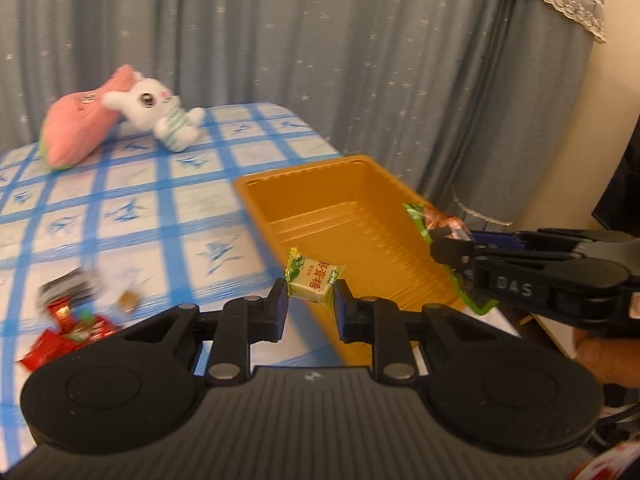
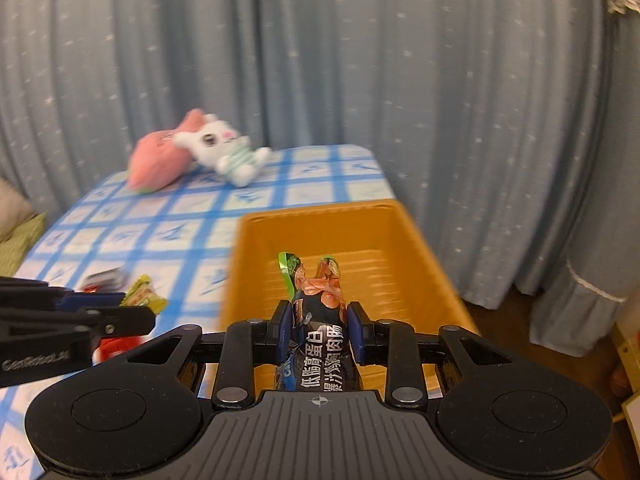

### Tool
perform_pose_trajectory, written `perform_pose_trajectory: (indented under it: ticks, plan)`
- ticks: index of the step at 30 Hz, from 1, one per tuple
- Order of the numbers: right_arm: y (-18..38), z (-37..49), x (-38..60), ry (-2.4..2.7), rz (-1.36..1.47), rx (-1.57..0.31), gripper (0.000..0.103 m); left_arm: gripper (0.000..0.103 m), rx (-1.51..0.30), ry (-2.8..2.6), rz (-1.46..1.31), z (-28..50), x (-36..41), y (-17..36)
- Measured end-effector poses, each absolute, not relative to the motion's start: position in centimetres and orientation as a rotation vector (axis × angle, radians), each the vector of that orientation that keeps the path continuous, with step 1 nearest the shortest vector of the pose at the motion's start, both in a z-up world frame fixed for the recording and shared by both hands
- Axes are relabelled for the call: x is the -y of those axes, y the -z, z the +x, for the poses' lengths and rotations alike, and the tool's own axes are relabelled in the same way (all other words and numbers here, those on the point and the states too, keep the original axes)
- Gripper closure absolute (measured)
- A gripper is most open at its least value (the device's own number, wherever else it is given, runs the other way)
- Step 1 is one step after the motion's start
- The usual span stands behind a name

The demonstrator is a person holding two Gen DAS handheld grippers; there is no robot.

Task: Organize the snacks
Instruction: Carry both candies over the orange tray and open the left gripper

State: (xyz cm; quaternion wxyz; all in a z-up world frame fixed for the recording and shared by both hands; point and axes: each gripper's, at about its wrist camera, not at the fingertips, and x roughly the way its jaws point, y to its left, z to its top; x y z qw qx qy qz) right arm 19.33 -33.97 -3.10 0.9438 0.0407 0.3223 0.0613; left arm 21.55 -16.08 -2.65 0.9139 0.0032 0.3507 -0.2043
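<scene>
An orange plastic tray point(image 1: 344, 200) point(image 2: 360, 224) lies on the blue-checked tablecloth at the table's right edge. My left gripper point(image 1: 311, 300) is shut on a small yellow-green wrapped snack point(image 1: 314, 280) and holds it over the tray's near left rim; it also shows in the right wrist view point(image 2: 142, 300). My right gripper point(image 2: 319, 320) is shut on a black-and-green sausage packet point(image 2: 316, 320) above the tray's near end; the packet also shows in the left wrist view point(image 1: 436, 224), at the tray's right side.
Loose red and dark snack packets point(image 1: 68, 320) lie on the tablecloth point(image 1: 132, 208) at the left. A pink plush and a white bunny point(image 1: 160, 114) sit at the far end. A grey curtain point(image 1: 320, 40) hangs behind the table.
</scene>
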Motion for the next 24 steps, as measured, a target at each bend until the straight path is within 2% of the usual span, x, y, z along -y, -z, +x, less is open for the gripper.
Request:
perform_pose_trajectory:
  ticks: [17,24]
  plan:
    - [6.1,24.0,37.6,-0.089,0.166,-0.714,0.073,0.081,-0.746,0.466,0.041,25.9,20.4,5.4]
    - [6.5,24.3,37.9,-0.084,0.180,-0.722,0.073,0.073,-0.750,0.444,0.036,26.4,19.9,6.3]
